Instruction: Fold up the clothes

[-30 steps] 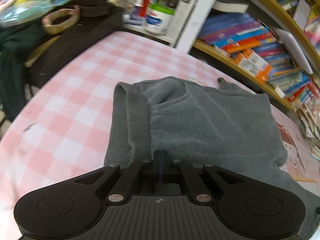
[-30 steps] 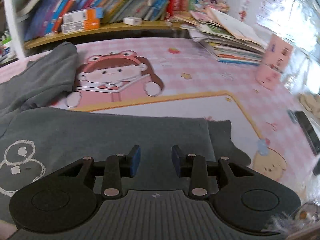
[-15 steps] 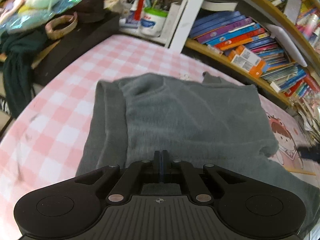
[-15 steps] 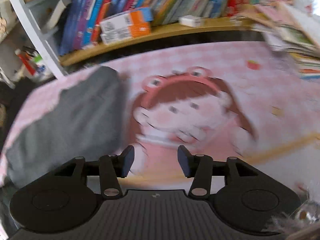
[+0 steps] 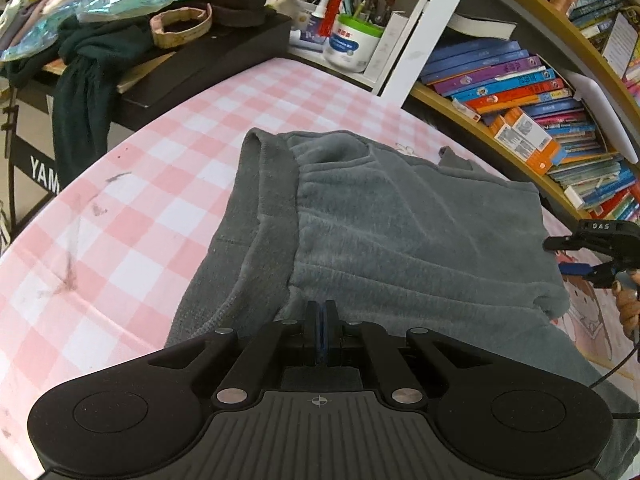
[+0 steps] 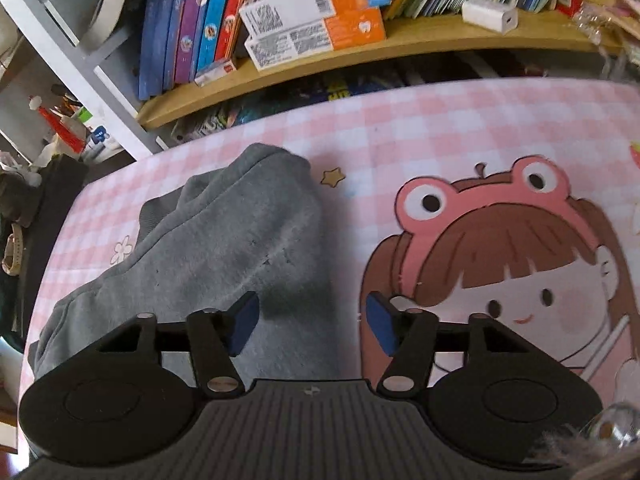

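The grey fleece garment (image 5: 400, 232) lies partly folded on the pink-and-white checked table cover (image 5: 160, 184), its ribbed hem to the left. The left gripper (image 5: 321, 316) sits low at the near fold with jaws pressed together; whether cloth is pinched between them I cannot tell. The right gripper (image 6: 312, 322), jaws spread and empty after just opening, hovers over the garment's right edge. Best to lower it squarely onto that edge, catching both layers before closing.

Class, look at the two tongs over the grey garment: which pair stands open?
The right tongs: their blue pads stand apart above the grey garment's edge, holding nothing. The left tongs are shut, pads together.
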A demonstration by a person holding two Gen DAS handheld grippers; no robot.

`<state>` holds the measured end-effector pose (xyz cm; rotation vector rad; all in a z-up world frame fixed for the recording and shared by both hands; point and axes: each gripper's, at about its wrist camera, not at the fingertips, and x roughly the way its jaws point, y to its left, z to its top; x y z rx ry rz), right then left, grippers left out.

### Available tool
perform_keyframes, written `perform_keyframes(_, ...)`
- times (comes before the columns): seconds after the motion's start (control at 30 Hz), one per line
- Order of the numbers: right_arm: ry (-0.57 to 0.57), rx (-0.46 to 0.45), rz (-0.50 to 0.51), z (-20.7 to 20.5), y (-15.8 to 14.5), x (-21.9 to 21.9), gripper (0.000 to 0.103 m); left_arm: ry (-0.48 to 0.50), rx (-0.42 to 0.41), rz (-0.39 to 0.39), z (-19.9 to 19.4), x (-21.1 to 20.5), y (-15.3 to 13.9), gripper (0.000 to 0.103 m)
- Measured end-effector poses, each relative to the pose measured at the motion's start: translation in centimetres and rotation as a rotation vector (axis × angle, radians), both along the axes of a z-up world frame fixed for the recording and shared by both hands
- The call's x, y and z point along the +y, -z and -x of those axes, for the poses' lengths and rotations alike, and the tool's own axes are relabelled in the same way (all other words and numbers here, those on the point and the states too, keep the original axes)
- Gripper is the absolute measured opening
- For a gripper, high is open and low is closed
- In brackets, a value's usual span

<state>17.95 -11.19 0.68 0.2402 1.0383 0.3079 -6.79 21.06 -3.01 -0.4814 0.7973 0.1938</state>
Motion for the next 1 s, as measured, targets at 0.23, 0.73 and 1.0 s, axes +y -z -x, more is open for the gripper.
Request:
perform_keyframes(0.23, -0.077, -0.198, 0.026, 2.3, -4.0, 3.1, 0.007, -0.014, -0.021, 0.022, 0.3, 0.2, 0.3, 0.004)
perform_keyframes(0.73, -0.897, -0.327, -0.016, 15.8, -6.4, 17.0, 0.04, 0.018, -0.016, 0.023, -0.1, 0.5, 0.4, 0.004)
perform_keyframes(1.0, -0.51, -0.145, -0.158, 7.8, -6.6, 12.6, 0.047, 0.021, -0.019, 0.03, -0.2, 0.6, 0.4, 0.004)
